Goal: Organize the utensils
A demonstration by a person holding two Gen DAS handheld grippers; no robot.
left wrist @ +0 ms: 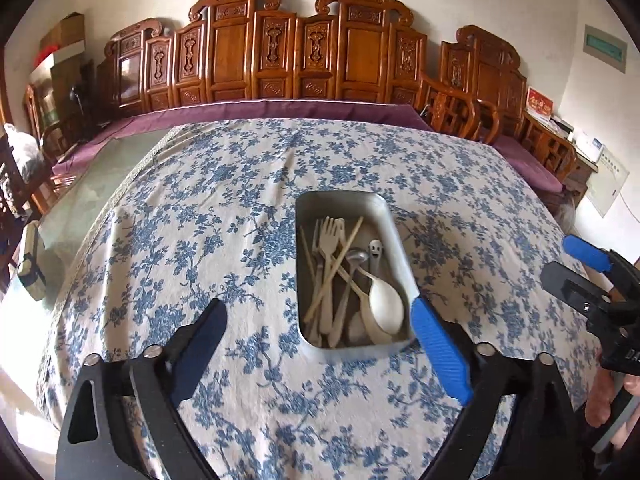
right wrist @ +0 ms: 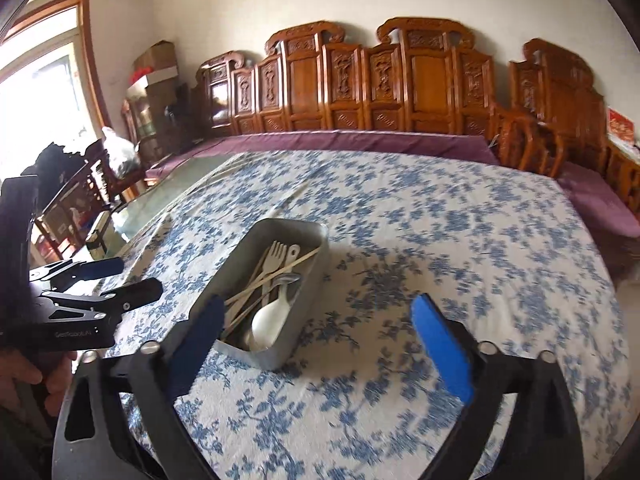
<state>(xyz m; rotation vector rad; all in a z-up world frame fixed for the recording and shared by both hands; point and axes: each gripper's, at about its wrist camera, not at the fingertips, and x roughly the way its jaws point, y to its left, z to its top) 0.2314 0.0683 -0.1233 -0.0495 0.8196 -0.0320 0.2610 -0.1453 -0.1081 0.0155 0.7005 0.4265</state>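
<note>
Both claws, left gripper (left wrist: 320, 340) and right gripper (right wrist: 318, 344), wide and empty above the flowered tablecloth (left wrist: 200, 240), near the metal tray (left wrist: 340, 200) heaped with forks, chopsticks and a white spoon (left wrist: 386, 308); apparently before sorting; next, narrowing on one piece.

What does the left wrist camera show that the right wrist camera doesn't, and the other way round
Only the left wrist view shows the small metal utensil with a smiley face in the metal tray, plus the right gripper, open at its right edge. Only the right wrist view shows the bright window and the left gripper, open. Both show the tray with forks, chopsticks and a white spoon on the blue floral tablecloth, and the carved wooden bench.
</note>
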